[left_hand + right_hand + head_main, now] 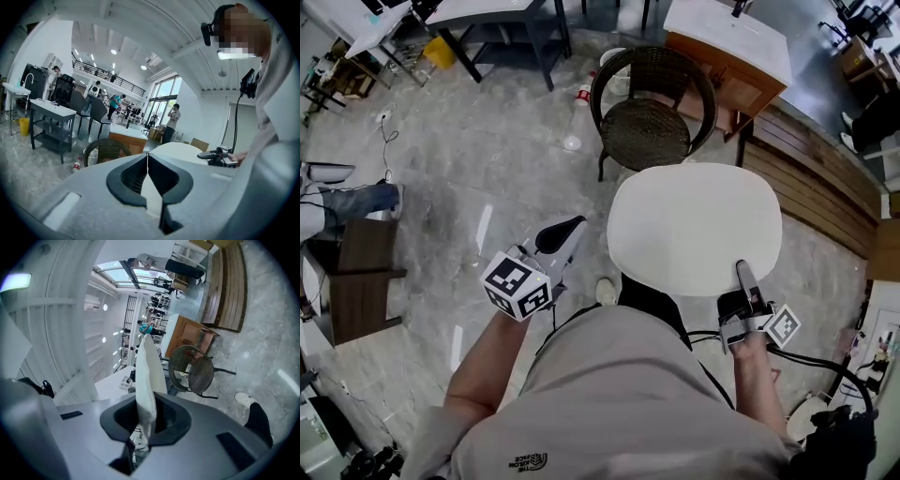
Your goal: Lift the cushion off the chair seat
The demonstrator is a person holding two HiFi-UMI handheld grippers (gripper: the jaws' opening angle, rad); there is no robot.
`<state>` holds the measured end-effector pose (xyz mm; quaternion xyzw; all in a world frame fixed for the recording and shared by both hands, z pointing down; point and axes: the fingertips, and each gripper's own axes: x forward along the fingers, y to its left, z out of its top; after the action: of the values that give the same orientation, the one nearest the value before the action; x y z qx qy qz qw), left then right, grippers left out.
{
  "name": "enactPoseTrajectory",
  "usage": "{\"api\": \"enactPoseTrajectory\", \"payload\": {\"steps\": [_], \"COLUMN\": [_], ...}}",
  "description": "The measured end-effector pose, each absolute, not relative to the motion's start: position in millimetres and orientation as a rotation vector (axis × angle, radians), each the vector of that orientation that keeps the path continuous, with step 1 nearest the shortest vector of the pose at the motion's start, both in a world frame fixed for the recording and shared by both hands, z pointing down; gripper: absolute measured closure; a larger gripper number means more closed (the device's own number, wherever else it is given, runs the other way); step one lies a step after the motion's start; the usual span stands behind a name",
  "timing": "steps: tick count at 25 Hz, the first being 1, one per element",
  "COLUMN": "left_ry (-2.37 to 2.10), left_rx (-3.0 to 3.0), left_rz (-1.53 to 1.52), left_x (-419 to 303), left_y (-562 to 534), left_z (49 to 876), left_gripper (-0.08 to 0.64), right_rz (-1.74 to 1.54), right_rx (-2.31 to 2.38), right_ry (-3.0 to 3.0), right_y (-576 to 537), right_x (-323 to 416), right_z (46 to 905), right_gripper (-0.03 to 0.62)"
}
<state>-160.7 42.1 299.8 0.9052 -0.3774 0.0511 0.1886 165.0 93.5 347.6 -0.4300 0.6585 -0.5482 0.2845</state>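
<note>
A wide hall with a pale, marbled stone floor point(487, 169) lies below, with a dark wicker chair point(649, 131) standing beside a wooden cabinet point(741, 80) and grey tables along the far edge. The white cushion point(694, 230) is up in the air in front of the person, roughly level, and its far edge overlaps the chair's front rim in the head view. The woven seat itself is bare. The right gripper point(748, 286) reaches forward from an outstretched forearm at the person's right side and points nearly level, its jaws clamped on the cushion's near edge. In the right gripper view the cushion point(146, 380) runs edge-on between the dark pads, with the chair point(193, 369) beyond it and apart from it. The left gripper point(562, 234) is held forward at the person's left, tilted slightly down, and its marker cube point(516, 286) faces the head camera. Its jaws are pressed together on nothing — it sits just beside the cushion's left edge without touching it.
</note>
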Motion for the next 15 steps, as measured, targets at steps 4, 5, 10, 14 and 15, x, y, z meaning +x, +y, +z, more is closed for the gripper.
{"api": "enactPoseTrajectory", "payload": {"steps": [4, 5, 10, 14, 15], "left_ry": [-1.038, -1.030, -1.003, -0.979, -0.969], "left_rx": [2.537, 2.540, 2.555, 2.557, 2.560], "left_rz": [0.151, 0.157, 0.156, 0.143, 0.142], "left_x": [-162.6, -161.9, -158.7, -156.2, -154.7], "left_y": [56.0, 58.9, 63.7, 68.2, 69.3], "left_z": [304.5, 304.6, 300.3, 299.1, 299.4], "left_gripper": [0.552, 0.552, 0.552, 0.552, 0.551], "right_rz": [-1.467, -1.467, -1.463, -1.452, -1.447], "right_rx": [-1.147, -1.145, -1.132, -1.131, -1.132], "right_ry": [1.765, 1.765, 1.772, 1.790, 1.792], "right_y": [109.9, 113.3, 123.1, 129.2, 131.0], "right_x": [150.8, 148.3, 141.9, 135.9, 135.2], "right_z": [343.2, 342.0, 335.1, 329.9, 328.4], "right_gripper": [0.548, 0.548, 0.548, 0.549, 0.549]}}
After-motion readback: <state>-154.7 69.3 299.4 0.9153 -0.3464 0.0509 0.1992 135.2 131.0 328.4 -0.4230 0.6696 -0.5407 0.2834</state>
